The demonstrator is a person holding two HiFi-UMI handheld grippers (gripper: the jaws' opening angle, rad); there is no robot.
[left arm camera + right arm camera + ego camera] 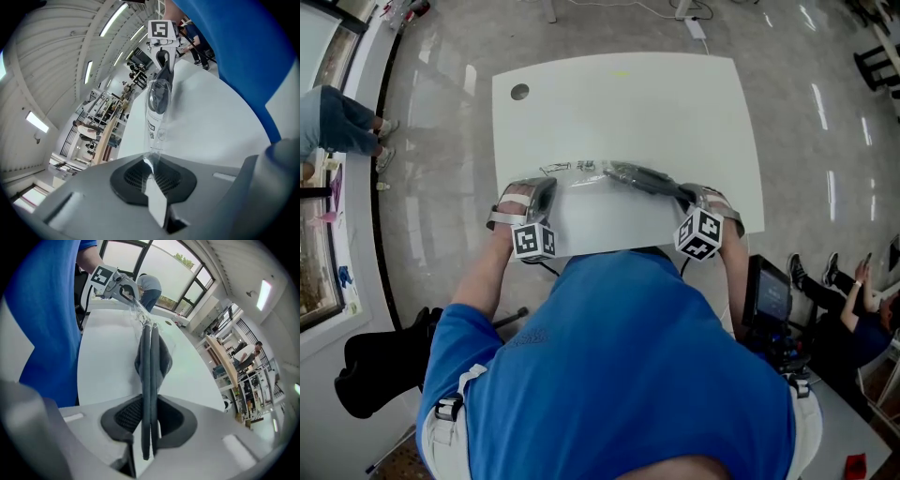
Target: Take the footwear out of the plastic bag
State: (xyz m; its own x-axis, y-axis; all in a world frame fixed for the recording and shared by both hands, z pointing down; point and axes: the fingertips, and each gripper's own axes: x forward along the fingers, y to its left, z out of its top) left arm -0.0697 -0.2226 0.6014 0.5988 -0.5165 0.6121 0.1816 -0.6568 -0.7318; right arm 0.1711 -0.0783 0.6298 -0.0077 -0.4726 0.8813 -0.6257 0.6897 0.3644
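nearest to the lens, one blue shirt on the person's back is seen, covering the middle of the worktop's near edge. two grippers are held over that near edge: the left gripper toward the worktop's left side, the right gripper toward its right side. one clear plastic bag is stretched between them, over the worktop's near part.

the left gripper's fingers are closed tight on a pinched edge of the bag's film. the right gripper's fingers are clamped on the footwear, which is seen as two flat dark pieces pressed together, one pair. the footwear is held over the worktop's near right part and its far end is seen behind the bag's film in the left gripper view. whether the gripped end is covered by film cannot be told.

one round hole is set near the worktop's far left corner. beyond the bag, the worktop's white surface is seen up to its far edge and both side edges. shiny floor is seen around the worktop on three sides. one person is seen off the worktop's left side and other people off its right side, all well apart from it.
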